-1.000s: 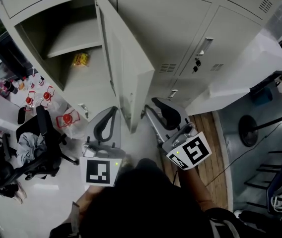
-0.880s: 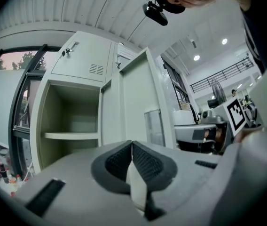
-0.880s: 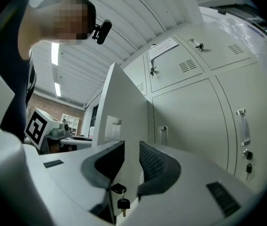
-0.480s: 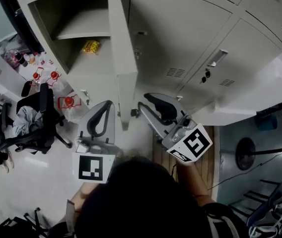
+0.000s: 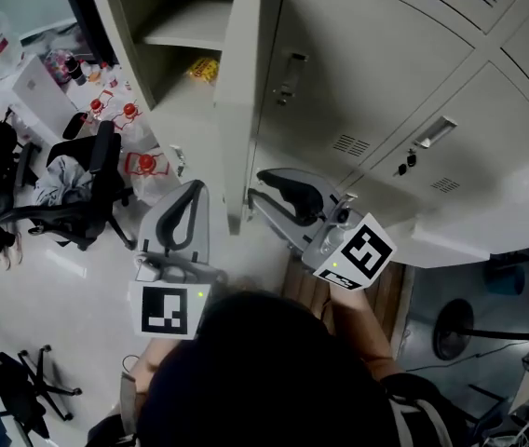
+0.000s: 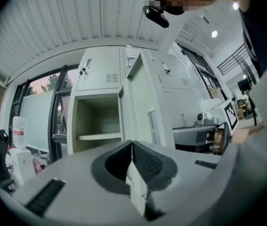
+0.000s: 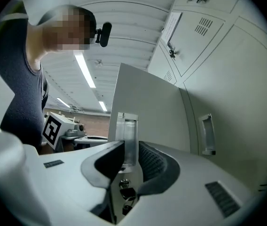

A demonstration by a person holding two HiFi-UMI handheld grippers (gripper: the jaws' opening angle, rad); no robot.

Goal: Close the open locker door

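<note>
Locker door (image 5: 239, 87) stands upright, long axis vertical, swung out from the locker bank with its thin free edge pointing at the person. Left of it lies the open compartment, with a shelf (image 5: 185, 35) and a yellow packet (image 5: 204, 68). Closed doors (image 5: 367, 63) fill the right. The right gripper (image 7: 129, 146) has its fingers clamped on the door's metal handle (image 7: 126, 126), with keys (image 7: 120, 186) hanging below. The left gripper (image 6: 132, 144), fingers together and holding nothing, hangs just left of the door's edge, before the opening. An office chair (image 5: 92, 189) and red-capped bottles (image 5: 120, 110) stand far left.
</note>
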